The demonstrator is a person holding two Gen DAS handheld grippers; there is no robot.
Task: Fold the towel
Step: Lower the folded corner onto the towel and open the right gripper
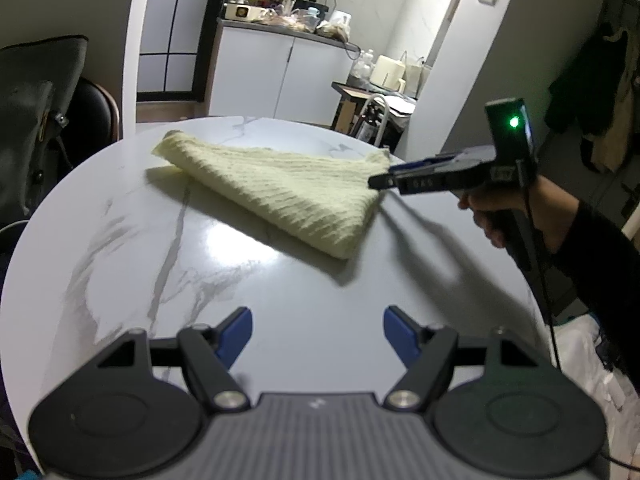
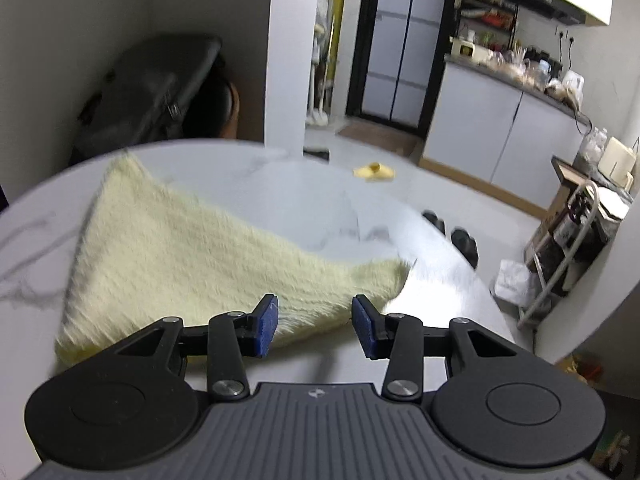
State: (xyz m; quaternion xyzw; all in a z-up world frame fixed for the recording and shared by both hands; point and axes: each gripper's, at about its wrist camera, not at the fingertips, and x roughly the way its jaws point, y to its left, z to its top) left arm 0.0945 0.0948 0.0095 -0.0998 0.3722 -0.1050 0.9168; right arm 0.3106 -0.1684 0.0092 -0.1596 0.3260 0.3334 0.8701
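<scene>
A pale yellow ribbed towel [image 1: 280,196] lies folded into a rough triangle on the round white marble table [image 1: 160,260]. My left gripper [image 1: 320,328] is open over bare tabletop, well short of the towel, with nothing between its blue pads [image 1: 238,334]. A hand holds my right gripper [image 1: 384,178] at the towel's right corner. In the right wrist view that gripper [image 2: 316,324] hangs over the towel's [image 2: 180,252] near edge. Its jaws are opening and stand partly apart. Fabric shows between the pads [image 2: 266,326], which do not press on it.
A chair with a dark bag [image 1: 40,120] stands against the table's left side. Beyond the table are a white kitchen cabinet [image 1: 280,76] and a metal cart [image 1: 376,116]. Dark slippers [image 2: 460,236] and a yellow object [image 2: 374,171] lie on the floor past the table's [image 2: 280,184] far edge.
</scene>
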